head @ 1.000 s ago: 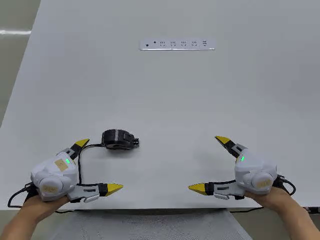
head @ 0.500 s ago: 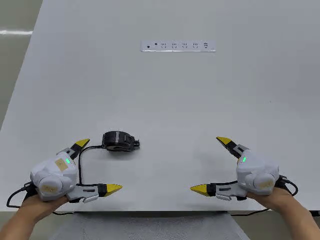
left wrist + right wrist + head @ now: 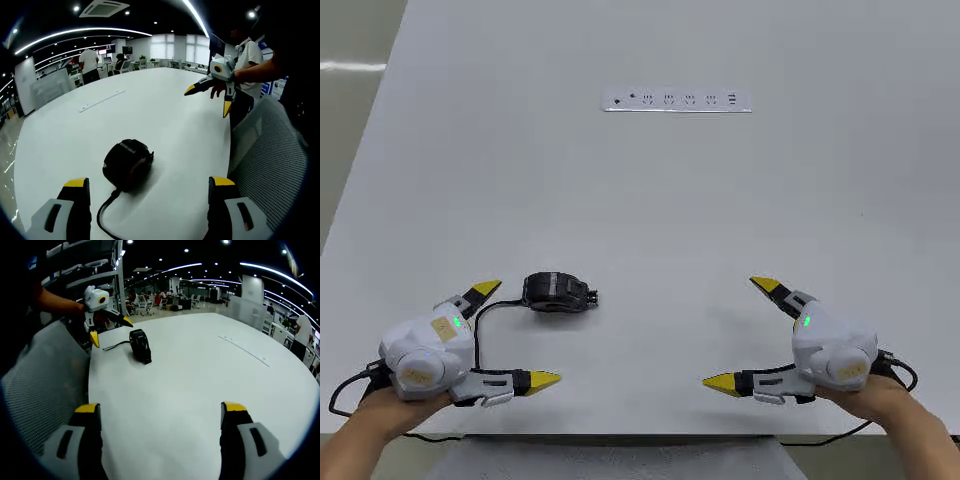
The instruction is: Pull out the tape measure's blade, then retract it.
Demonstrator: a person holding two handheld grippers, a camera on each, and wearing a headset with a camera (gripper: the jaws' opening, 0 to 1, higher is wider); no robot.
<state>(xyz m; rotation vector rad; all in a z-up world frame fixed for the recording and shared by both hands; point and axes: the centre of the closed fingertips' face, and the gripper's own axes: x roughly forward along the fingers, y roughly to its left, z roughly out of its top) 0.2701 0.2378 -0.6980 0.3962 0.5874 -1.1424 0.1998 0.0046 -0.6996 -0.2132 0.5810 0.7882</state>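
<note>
A broad white table [image 3: 670, 200] carries one tape measure [image 3: 555, 291], lying left of centre close to the near edge, and one power strip [image 3: 677, 101] far across. Two grippers hover at the near edge. The left gripper [image 3: 515, 333] is just beside the tape measure and the right gripper [image 3: 742, 332] is well apart from it. Both have their jaws spread wide, holding nothing. Bare tabletop lies between them and beyond.
</note>
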